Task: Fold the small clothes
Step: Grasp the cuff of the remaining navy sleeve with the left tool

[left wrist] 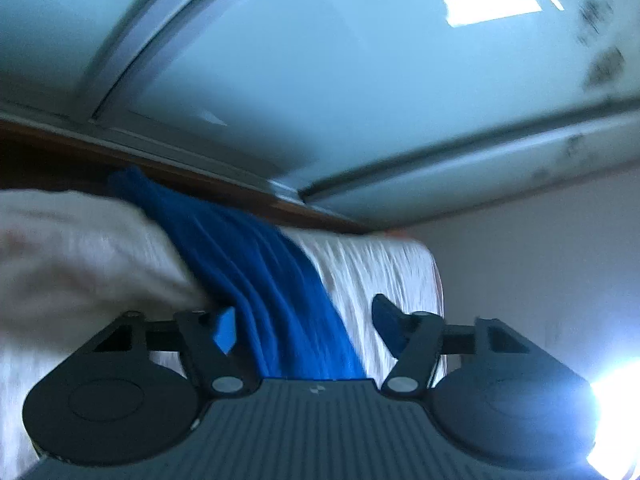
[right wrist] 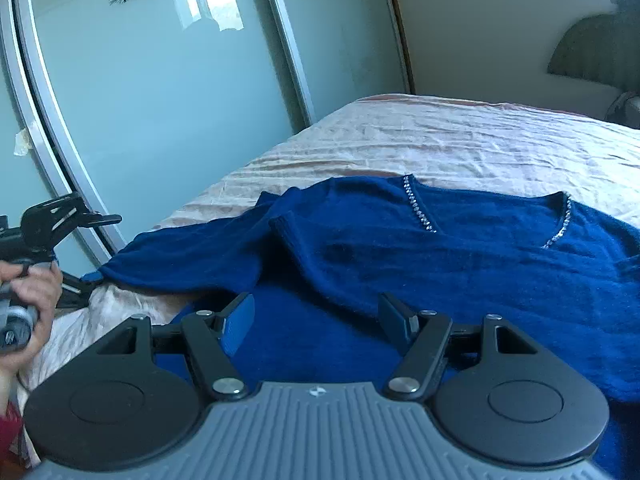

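A dark blue knit sweater with a sparkly V-neck trim lies flat on the bed, one sleeve stretched toward the left edge. My right gripper hovers low over its lower body, jaws apart and holding nothing. In the right wrist view a hand holds my left gripper at the sleeve's cuff. In the blurred left wrist view, the blue sleeve runs between the spread fingers of my left gripper. It lies against the left pad, while the right pad stands clear of it.
The bed has a crinkled pale pink cover. Frosted sliding wardrobe doors with flower prints stand close along its left side. A plain wall and a dark rounded object are at the far right.
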The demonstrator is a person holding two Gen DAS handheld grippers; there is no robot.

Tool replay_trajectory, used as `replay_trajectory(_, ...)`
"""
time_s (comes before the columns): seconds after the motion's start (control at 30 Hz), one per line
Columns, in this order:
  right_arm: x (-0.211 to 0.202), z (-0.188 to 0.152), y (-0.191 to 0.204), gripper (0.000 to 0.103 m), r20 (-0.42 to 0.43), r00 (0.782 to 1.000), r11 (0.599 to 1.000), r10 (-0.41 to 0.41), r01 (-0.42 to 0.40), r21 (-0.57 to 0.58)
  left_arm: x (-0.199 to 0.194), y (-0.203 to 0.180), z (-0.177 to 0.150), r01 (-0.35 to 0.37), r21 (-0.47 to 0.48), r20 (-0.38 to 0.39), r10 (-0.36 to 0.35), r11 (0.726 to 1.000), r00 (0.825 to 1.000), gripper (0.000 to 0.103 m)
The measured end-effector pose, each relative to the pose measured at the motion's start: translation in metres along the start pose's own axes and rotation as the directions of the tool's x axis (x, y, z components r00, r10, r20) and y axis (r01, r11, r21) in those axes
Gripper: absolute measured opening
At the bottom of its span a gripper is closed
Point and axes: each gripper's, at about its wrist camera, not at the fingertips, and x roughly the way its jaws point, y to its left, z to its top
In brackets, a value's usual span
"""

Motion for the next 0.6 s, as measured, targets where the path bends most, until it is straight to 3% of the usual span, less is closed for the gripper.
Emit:
replay_trajectory(0.1,-0.006,0.001,-0.004,0.068,0.025,1.000,1.000,-0.013,0.013,0.021,0.007,-0.002,0.012,-0.018,-0.035,0.023,0.019,0.999,1.000,0.039)
replay_trajectory(0.13,-0.007,0.002,-0.005,0.068,0.028,0.999,1.000,-0.016,0.016,0.027,0.010,-0.003,0.015,-0.017,-0.045,0.019,0.018,0.999,1.000,0.019)
replay_trajectory(0.17,-0.008,0.002,-0.007,0.068,0.030,0.999,0.999,-0.020,0.019,0.031,0.013,-0.005,0.017,-0.017,-0.055,0.012,0.017,0.998,1.000,0.010)
replay_trajectory(0.23,-0.011,0.002,-0.009,0.068,0.032,0.999,0.999,-0.025,0.024,0.029,0.013,-0.009,0.013,-0.041,-0.039,0.008,0.041,0.998,0.999,0.003)
replay_trajectory(0.3,-0.013,0.000,-0.011,0.068,0.034,0.999,0.999,-0.034,0.034,0.022,0.009,-0.024,0.004,-0.070,0.062,0.039,0.067,0.996,0.997,0.002)
replay_trajectory(0.43,-0.019,-0.003,-0.016,0.068,0.034,0.998,0.999,-0.046,0.045,0.024,-0.009,-0.065,-0.023,-0.120,0.304,0.144,0.079,0.945,0.986,0.002)
replay_trajectory(0.53,-0.024,-0.004,-0.021,0.068,0.040,0.998,0.998,-0.054,0.053,0.031,-0.022,-0.099,-0.047,-0.125,0.449,0.183,0.046,0.885,0.982,0.002)
replay_trajectory(0.6,-0.028,-0.005,-0.026,0.068,0.046,0.997,0.997,-0.066,0.064,0.037,-0.027,-0.125,-0.067,-0.127,0.557,0.201,0.015,0.821,0.979,0.002)
